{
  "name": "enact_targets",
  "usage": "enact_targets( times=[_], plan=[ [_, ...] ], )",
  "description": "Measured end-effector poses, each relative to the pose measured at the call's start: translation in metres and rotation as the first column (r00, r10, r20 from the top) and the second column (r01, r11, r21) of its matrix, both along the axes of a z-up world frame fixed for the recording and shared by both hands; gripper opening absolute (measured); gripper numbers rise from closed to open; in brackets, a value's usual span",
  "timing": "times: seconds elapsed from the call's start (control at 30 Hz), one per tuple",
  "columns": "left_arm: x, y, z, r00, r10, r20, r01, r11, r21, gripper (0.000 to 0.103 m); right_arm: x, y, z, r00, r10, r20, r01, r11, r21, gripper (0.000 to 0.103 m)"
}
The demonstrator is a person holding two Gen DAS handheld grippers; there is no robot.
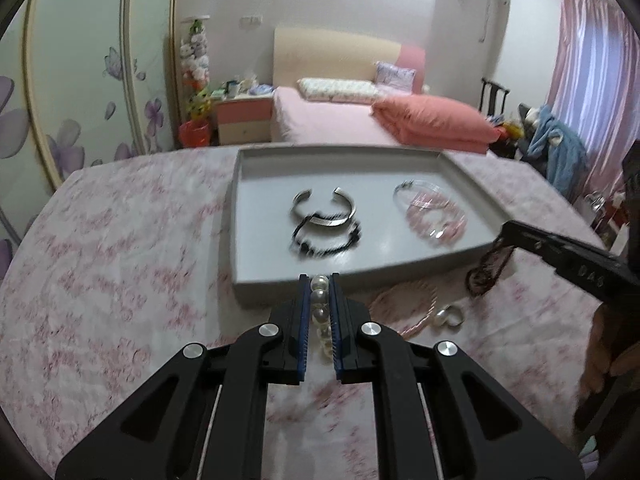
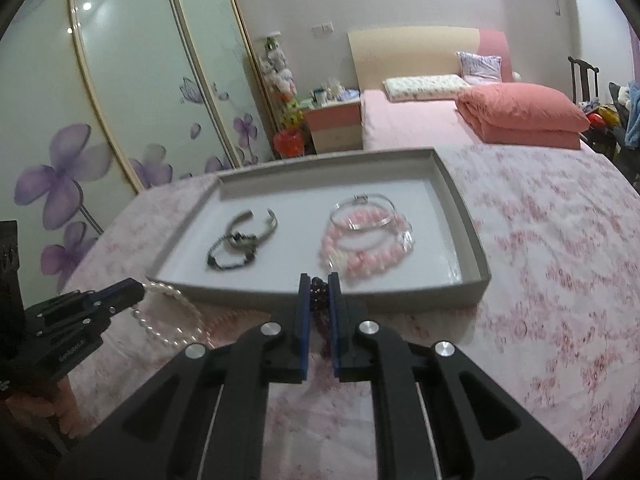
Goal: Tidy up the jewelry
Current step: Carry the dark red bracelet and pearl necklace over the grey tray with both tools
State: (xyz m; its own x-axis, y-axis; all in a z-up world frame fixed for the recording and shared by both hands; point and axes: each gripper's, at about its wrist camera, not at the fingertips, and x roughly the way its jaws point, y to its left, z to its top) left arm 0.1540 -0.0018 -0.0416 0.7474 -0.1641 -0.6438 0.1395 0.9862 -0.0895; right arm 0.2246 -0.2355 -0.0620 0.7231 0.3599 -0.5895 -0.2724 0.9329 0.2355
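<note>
Already loaded, both my tongs face the grey tray (image 1: 256, 280) — the landmark for everything here — on the floral-clothed table (image 1: 120, 280), its near rim just ahead of and below each set of tips. My left gripper (image 1: 319, 280) is clenched on a white pearl bracelet (image 1: 320, 312), its loop hanging toward me, short of the near rim. My right gripper (image 2: 319, 280) is clamped on a dark beaded bracelet (image 2: 318, 292), likewise short of that rim. Inside the tray lie a silver cuff (image 1: 324, 208) over a black cord bracelet (image 1: 326, 238) on the left, pink beads (image 2: 364, 248) with a thin silver bangle (image 2: 366, 212) on the right — piles I judge each drop must clear. Outside the near rim, a pink cord necklace (image 1: 400, 300) waits.
</note>
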Motion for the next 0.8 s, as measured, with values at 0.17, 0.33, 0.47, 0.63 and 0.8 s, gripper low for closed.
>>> enact_targets(
  times=[0.17, 0.33, 0.47, 0.63, 0.8],
  plan=[
    [0.002, -0.003, 0.009, 0.999, -0.025, 0.031, 0.027, 0.999, -0.047, 0.010, -0.003, 0.000, 0.010, 0.999, -0.001, 0.034, 0.000, 1.000, 0.030, 0.009],
    [0.001, -0.007, 0.017, 0.997, -0.040, 0.060, 0.045, 0.996, -0.083, 0.010, -0.006, -0.001, 0.019, 0.998, -0.007, 0.063, 0.004, 0.999, 0.047, 0.009],
    [-0.003, -0.007, 0.025, 0.995, -0.043, 0.092, 0.053, 0.992, -0.110, 0.010, -0.013, -0.002, 0.028, 0.995, -0.020, 0.102, 0.015, 0.999, 0.050, 0.009],
    [-0.009, -0.003, 0.035, 0.992, -0.030, 0.123, 0.046, 0.990, -0.136, 0.010, -0.024, -0.003, 0.039, 0.989, -0.023, 0.148, 0.015, 0.998, 0.057, 0.009],
    [-0.019, 0.002, 0.044, 0.988, -0.001, 0.154, 0.024, 0.988, -0.150, 0.010, -0.037, 0.000, 0.049, 0.980, -0.020, 0.199, 0.008, 0.998, 0.061, 0.009]
  ],
)
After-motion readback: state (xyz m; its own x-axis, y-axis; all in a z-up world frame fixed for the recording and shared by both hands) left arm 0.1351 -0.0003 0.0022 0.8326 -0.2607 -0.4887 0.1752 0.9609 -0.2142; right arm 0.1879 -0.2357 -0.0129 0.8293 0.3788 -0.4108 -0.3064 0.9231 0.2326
